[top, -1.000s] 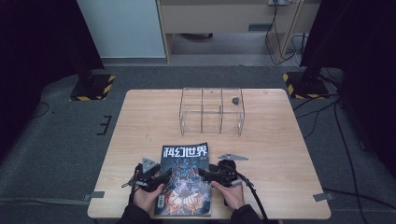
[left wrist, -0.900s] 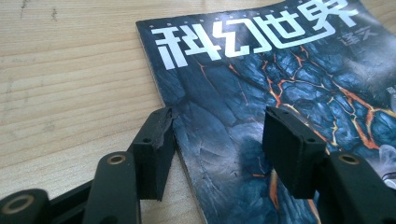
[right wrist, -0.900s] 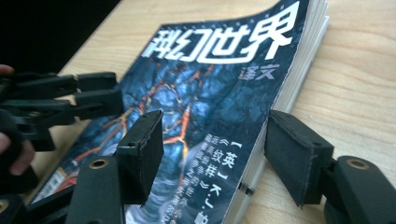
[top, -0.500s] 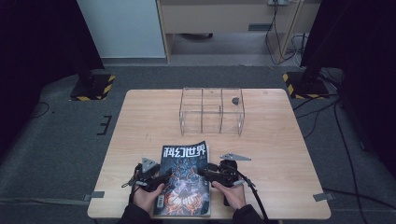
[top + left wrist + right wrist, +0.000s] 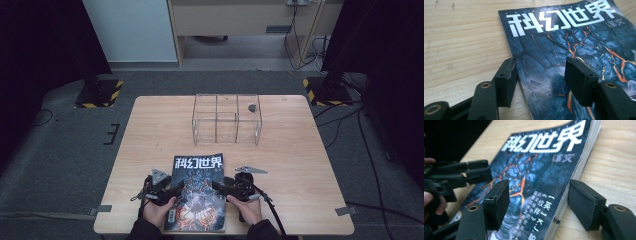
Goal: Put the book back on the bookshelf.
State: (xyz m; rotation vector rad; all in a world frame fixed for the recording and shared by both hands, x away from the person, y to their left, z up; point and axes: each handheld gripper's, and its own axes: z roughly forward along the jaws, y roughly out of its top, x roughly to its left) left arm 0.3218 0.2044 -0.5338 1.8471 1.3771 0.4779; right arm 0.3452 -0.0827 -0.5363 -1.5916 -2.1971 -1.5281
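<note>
At the near edge of the table lies a closed magazine, cover up. The left gripper straddles its left edge, jaws open, one pad on each side. The right gripper straddles the right edge, its jaws having just been opening, nothing pinched. Judged step: setting up a grasp; next, both must close squarely on the edges.

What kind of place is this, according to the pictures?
Probably a lab or recording room rather than a home. A bare wooden table stands on grey carpet between dark stands on yellow-and-black striped feet, with cables trailing on the floor. On the table are a magazine and a clear plastic box.
</note>
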